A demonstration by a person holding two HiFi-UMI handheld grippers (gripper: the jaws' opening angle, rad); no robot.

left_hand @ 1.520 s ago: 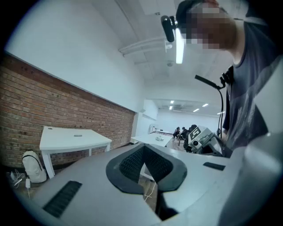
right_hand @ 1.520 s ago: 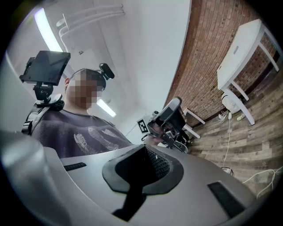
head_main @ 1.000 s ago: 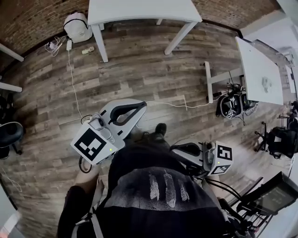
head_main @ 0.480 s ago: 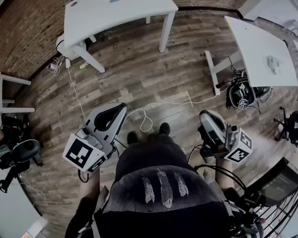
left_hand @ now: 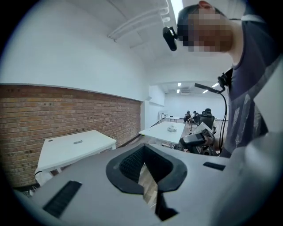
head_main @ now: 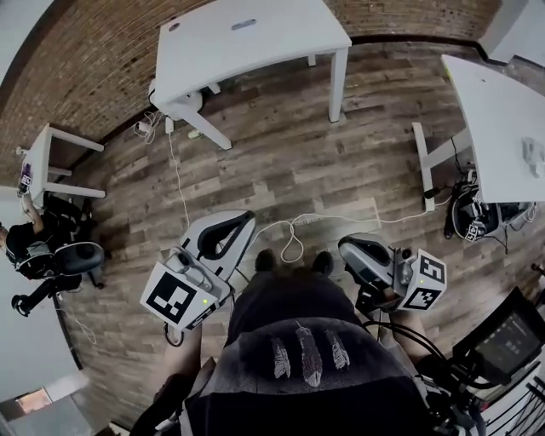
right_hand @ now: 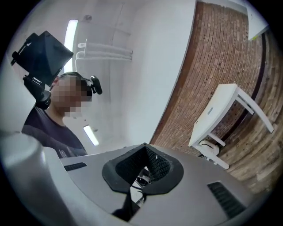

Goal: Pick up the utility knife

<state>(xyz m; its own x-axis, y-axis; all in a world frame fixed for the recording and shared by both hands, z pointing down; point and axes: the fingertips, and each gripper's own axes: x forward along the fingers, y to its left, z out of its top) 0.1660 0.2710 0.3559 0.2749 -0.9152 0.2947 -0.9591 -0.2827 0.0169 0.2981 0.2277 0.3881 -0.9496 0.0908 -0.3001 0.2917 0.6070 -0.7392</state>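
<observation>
Closest to us, the left tool [head_main: 245,218] and the right tool [head_main: 347,249] hang at waist height on either side of our body. Both have their jaws pressed together with nothing between them. Just beyond the tips of both tools, a loop of white cable [head_main: 294,247] lies on the wooden floor [head_main: 281,162].

Over the last second we have turned. The right tool has swung out from against our body to its own side, and the left tool now points up the room. The jaws of both have stayed closed throughout.

Well ahead of the left tool's tips, the white worktop [head_main: 264,51] by the brick wall [head_main: 85,68] now shows whole, where before only its near edge did. On its far part lies a small grey bar that we take for the utility knife [head_main: 243,24], though it is too small to be sure. A second worktop [head_main: 498,111] stands far out beyond the right tool's side.

So we judge the pickup has not begun. We now face the likely target, but it is well apart from either tool. One tool must open before it can grip.
</observation>
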